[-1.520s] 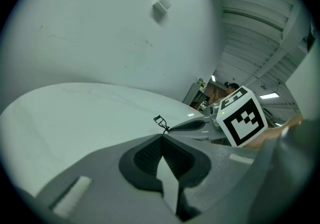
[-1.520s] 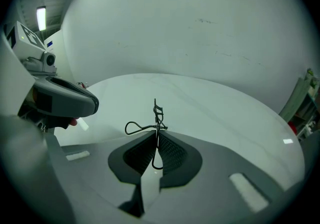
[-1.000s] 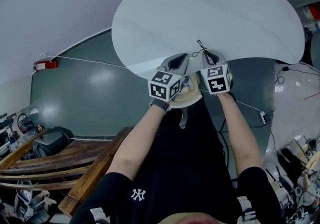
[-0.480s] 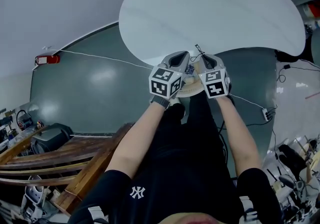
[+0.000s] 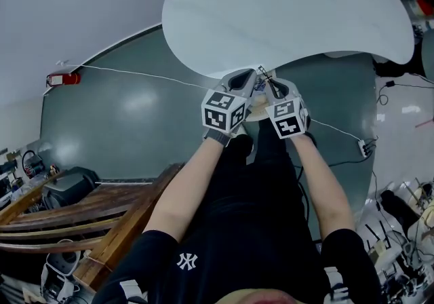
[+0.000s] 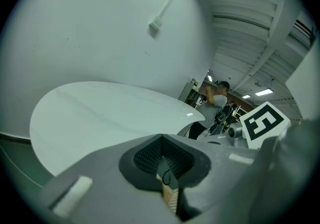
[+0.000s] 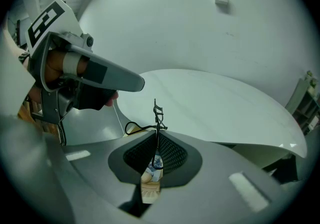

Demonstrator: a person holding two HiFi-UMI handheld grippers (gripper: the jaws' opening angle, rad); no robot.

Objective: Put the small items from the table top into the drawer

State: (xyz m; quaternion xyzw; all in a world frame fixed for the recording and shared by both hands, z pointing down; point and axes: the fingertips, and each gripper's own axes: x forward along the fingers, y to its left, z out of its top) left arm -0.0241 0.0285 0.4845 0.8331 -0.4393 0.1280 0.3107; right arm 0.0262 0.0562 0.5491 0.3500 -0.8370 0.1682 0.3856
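Note:
My right gripper (image 5: 277,84) (image 7: 156,149) is shut on a thin black wire tool (image 7: 157,114) (image 5: 264,72); it sticks up out of the jaws, with a loop curling off to the left. My left gripper (image 5: 241,80) (image 6: 163,154) is close beside it, its jaws together and nothing seen held. Both hover just off the near edge of the white oval table (image 5: 291,11) (image 7: 220,103) (image 6: 100,113). Beneath them is the tan drawer (image 5: 255,114), and a sliver of it shows through the gap under each gripper's jaws (image 7: 149,188) (image 6: 170,199). The drawer's inside is mostly hidden.
The floor (image 5: 122,112) is dark green, with a white cable (image 5: 135,75) running across it to a red object (image 5: 61,79). Curved wooden furniture (image 5: 88,218) fills the lower left. A power strip (image 5: 368,148) and clutter lie at the right. A person (image 6: 216,97) stands far behind the table.
Both grippers have drawn back from over the table's rim towards the person, keeping side by side. The black tool stays in the right jaws. Less of the drawer shows beneath them.

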